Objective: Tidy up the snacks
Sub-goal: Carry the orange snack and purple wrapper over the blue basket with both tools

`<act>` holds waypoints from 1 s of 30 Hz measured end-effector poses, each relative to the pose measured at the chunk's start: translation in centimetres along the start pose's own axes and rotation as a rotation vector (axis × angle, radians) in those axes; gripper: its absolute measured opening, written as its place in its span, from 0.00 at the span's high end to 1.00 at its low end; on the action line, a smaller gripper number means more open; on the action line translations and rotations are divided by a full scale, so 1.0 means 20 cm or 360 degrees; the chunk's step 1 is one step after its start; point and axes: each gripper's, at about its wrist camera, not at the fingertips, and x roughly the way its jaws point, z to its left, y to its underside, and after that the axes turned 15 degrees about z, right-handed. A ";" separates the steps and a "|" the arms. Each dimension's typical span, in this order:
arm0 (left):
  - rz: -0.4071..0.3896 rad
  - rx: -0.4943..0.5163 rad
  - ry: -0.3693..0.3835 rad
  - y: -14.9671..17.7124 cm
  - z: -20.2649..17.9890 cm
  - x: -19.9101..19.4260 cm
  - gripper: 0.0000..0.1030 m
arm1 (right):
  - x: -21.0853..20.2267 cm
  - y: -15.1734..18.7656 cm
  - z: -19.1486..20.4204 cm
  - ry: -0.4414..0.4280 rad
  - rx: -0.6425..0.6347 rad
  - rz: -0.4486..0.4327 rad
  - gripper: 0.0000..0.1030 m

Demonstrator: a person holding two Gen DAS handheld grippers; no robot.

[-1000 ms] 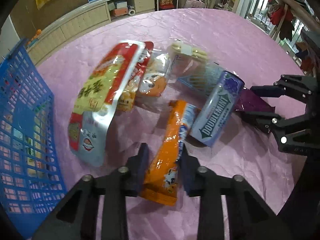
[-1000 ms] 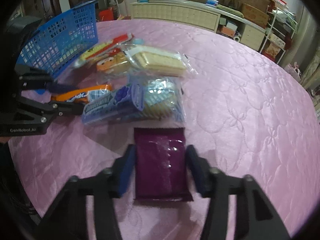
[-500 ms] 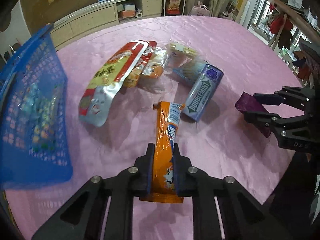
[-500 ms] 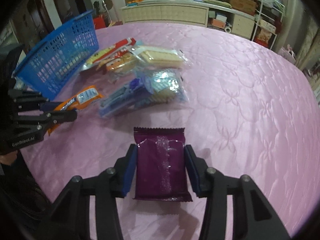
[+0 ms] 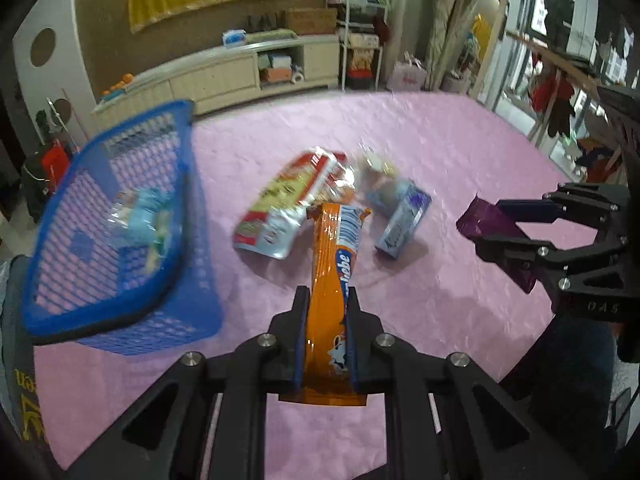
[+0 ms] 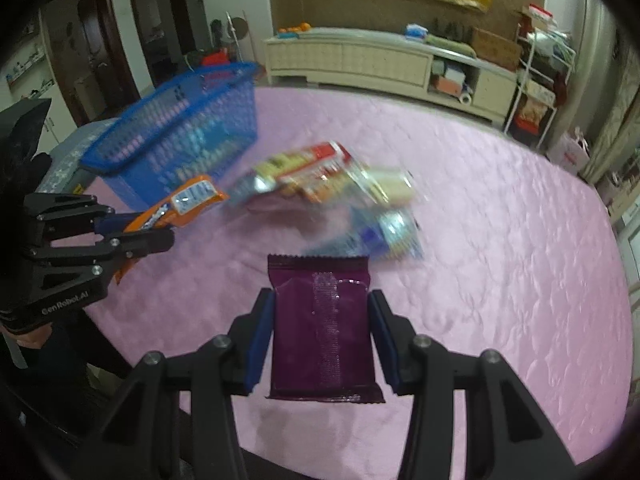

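Snacks fill both tools: the long orange foil snack stick (image 5: 334,272) is clamped between the closed fingers of the left gripper (image 5: 326,334) and raised above the pink quilted tablecloth (image 5: 440,152), while the flat dark purple foil packet (image 6: 322,326) is pinched edge to edge by the right gripper (image 6: 322,340), also lifted off the cloth. Left of the orange stick stands the blue plastic mesh basket (image 5: 120,312), with a pale blue wrapped snack (image 5: 140,216) inside it. On the cloth beyond both tools lie the remaining packs close together: a large red and silver foil bag (image 5: 288,208), a blue rectangular gum pack (image 5: 404,226) just right of it, and a clear bag of pale biscuits (image 6: 394,190), blurred. A cream low cabinet (image 6: 360,60) runs along the far wall.
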 end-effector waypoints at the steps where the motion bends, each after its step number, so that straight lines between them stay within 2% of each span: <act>1: -0.0015 -0.0008 -0.0004 0.01 0.03 -0.03 0.86 | -0.02 -0.02 0.02 -0.0005 -0.0008 -0.0016 0.50; 8: -0.0134 -0.0044 -0.0052 -0.05 0.18 -0.25 0.86 | -0.15 -0.23 0.19 -0.0038 -0.0090 -0.0121 0.50; 16: -0.0230 -0.0090 -0.0195 -0.13 0.49 -0.47 0.86 | -0.23 -0.53 0.40 -0.0052 -0.0219 -0.0198 0.50; 19: -0.0244 -0.0096 -0.0248 -0.16 0.57 -0.49 0.86 | -0.23 -0.64 0.46 -0.0061 -0.0256 -0.0217 0.50; 23: -0.0267 -0.0143 -0.0260 -0.21 0.69 -0.53 0.86 | -0.20 -0.78 0.52 -0.0080 -0.0290 -0.0222 0.50; 30: -0.0241 -0.0210 -0.0251 -0.30 0.85 -0.43 0.86 | -0.04 -0.97 0.59 -0.0092 -0.0333 -0.0149 0.50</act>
